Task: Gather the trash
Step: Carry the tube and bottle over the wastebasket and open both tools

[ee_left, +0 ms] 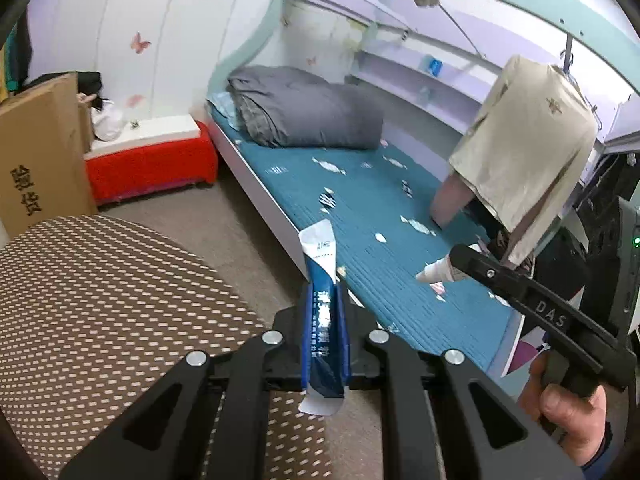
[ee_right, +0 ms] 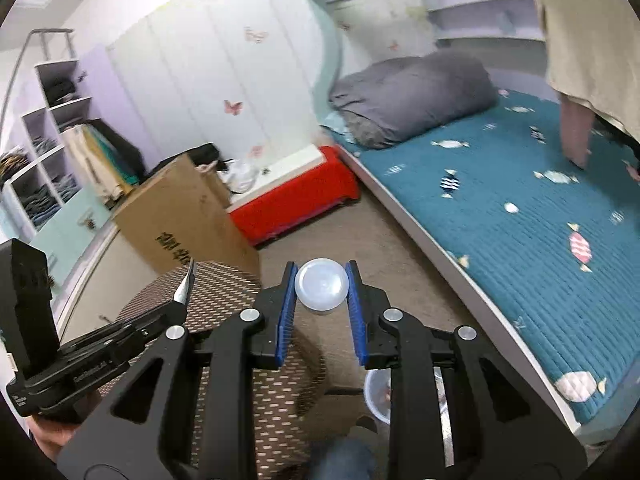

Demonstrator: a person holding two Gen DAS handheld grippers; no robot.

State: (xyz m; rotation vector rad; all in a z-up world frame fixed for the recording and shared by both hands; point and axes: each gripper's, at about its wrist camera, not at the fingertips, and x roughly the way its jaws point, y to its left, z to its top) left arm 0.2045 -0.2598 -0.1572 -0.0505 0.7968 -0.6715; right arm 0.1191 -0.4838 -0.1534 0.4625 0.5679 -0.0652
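Note:
My left gripper (ee_left: pixel 324 296) is shut on a blue and white sachet wrapper (ee_left: pixel 326 344) that stands upright between its pads, its torn white top sticking out above. My right gripper (ee_right: pixel 321 270) is shut on a small white round plastic bottle (ee_right: pixel 321 286), held by its sides between the blue pads. In the left wrist view the right gripper (ee_left: pixel 456 258) reaches in from the right with the white bottle (ee_left: pixel 434 272) at its tip, over the bed's edge. In the right wrist view the left gripper (ee_right: pixel 188 282) shows at the left with the wrapper (ee_right: pixel 184 290) seen edge-on.
A round table with a brown dotted cover (ee_left: pixel 100 300) lies below and to the left. A bed with a teal sheet (ee_left: pixel 360 200) and grey duvet (ee_left: pixel 304 112) fills the right. A cardboard box (ee_left: pixel 40 152) and red bench (ee_left: pixel 152 164) stand beyond. A pale bin (ee_right: pixel 376 394) sits on the floor below.

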